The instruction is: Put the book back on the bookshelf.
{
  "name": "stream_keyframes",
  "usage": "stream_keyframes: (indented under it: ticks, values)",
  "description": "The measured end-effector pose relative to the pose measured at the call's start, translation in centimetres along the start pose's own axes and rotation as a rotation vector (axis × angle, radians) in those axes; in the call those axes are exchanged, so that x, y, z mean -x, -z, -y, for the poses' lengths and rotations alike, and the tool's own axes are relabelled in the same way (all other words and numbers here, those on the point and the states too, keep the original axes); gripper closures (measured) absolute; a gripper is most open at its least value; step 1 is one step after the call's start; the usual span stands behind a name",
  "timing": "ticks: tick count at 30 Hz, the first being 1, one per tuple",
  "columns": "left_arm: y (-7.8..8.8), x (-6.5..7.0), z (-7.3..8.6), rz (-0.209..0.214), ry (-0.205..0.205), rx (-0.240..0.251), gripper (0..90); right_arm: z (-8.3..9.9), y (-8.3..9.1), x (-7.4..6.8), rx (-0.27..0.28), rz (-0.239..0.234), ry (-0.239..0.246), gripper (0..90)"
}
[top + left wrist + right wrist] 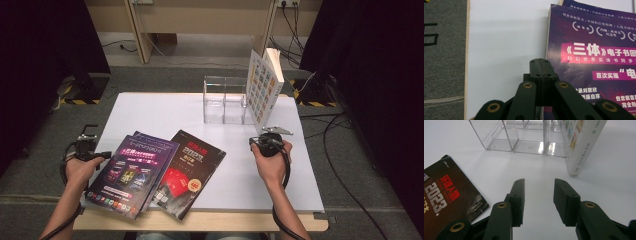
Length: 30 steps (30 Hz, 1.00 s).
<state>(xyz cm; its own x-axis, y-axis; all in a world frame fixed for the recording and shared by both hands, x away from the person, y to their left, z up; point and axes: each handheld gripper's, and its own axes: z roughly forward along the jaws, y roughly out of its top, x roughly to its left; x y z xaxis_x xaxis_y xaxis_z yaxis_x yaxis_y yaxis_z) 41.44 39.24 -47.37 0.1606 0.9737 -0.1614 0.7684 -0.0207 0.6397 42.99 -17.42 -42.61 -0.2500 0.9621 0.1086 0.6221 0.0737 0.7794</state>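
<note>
Bright overhead light on white table (200, 115), dark edges, soft focus, glare on clear organizer (529, 145)

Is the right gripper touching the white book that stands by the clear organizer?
Apart. In the right gripper view, bare white table lies between the open right gripper and the white book.

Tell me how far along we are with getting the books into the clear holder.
One white book already stands tilted against the clear holder, at its right end. Nothing is in hand: the left tool is shut and empty beside the purple books, and the right tool is open over bare table. The purple books and the black 2023 book lie flat.
</note>
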Motion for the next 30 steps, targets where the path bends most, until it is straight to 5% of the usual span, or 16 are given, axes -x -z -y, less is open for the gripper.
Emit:
stream_keyframes:
  ticks: [30]
  values:
    - [0.2, 0.4, -0.4, -0.027, -0.051, -0.026, 89.9, 0.5, -0.7, -1.0, -0.031, -0.012, 0.032, 61.7]
